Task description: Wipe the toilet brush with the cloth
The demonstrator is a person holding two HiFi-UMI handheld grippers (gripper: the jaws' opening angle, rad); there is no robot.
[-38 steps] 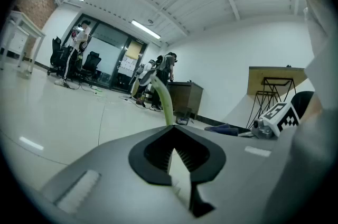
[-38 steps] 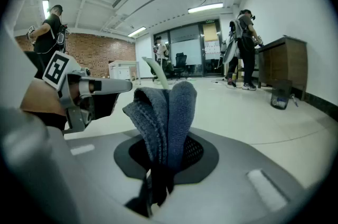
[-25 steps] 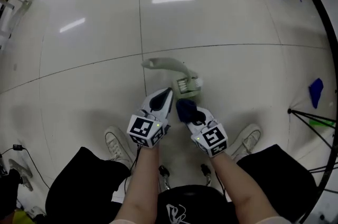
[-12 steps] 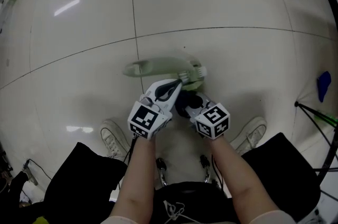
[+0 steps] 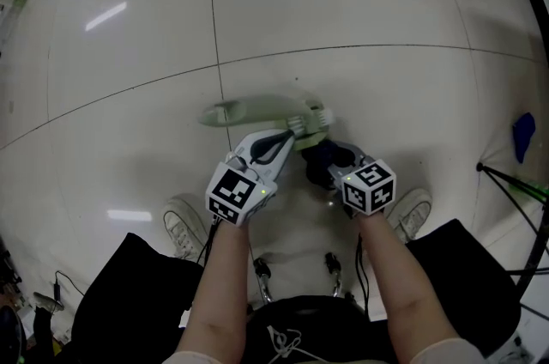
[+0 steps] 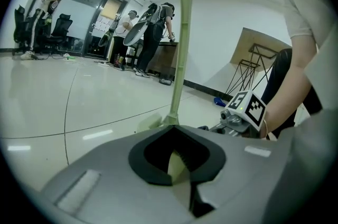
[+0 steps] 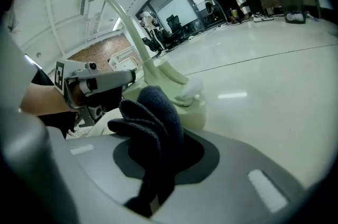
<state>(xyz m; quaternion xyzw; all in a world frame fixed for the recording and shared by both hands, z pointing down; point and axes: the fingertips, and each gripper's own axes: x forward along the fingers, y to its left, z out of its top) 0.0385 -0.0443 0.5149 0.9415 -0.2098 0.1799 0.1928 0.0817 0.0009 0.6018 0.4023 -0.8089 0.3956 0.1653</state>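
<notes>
Left gripper [image 5: 289, 137] [image 6: 177, 160]: fingers clenched on the lower end of the toilet brush [image 5: 257, 108] [image 6: 182, 33] handle. The pale green handle stands up out of the fingers in the left gripper view. In the head view the brush sits low over the white tiled floor [image 5: 343, 10], just ahead of both grippers, with its white bristle head [image 5: 316, 118] at the right end.

Right gripper [image 5: 333, 161] [image 7: 158, 165]: fingers clamped on a dark blue cloth [image 5: 320, 154] [image 7: 150, 117], bunched and sticking out past the fingertips. The cloth is just beside the brush head; contact cannot be told.

The grippers are close together, left tip nearly at the cloth. The person's white shoes [image 5: 184, 229] are on the floor below the grippers.
</notes>
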